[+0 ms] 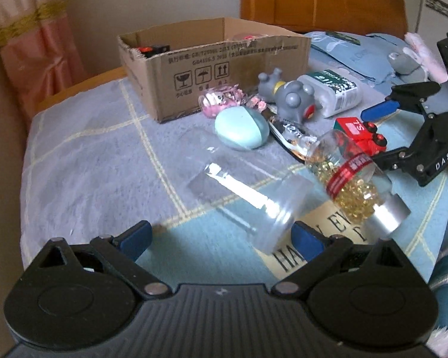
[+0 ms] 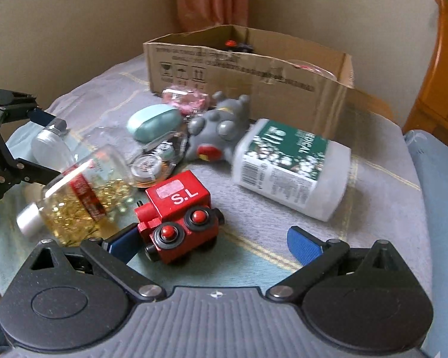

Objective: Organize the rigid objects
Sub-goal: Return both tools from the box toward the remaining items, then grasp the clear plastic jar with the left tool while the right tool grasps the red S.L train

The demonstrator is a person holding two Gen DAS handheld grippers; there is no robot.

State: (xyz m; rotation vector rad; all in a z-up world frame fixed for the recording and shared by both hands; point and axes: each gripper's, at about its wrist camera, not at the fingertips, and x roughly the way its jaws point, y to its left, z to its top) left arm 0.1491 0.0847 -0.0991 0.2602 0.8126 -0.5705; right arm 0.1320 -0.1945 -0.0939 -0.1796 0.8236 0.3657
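Note:
A cardboard box [image 1: 212, 62] stands at the back of the bed; it also shows in the right wrist view [image 2: 254, 71]. My left gripper [image 1: 221, 238] is open just in front of a clear plastic jar [image 1: 251, 200] lying on its side. My right gripper [image 2: 212, 241] is open, with a red toy train [image 2: 179, 211] between its fingers, untouched as far as I can see. A clear bottle of yellow capsules [image 2: 80, 191] with a red label lies to the train's left; it also shows in the left wrist view [image 1: 352, 179].
On the blanket lie a mint oval case [image 1: 242, 128], a grey toy figure [image 1: 289, 95], a white bottle with green label [image 2: 289, 167], a pink packet [image 1: 221, 101] and a packet of small round things [image 2: 152, 164]. A wooden headboard [image 1: 322, 0] stands behind.

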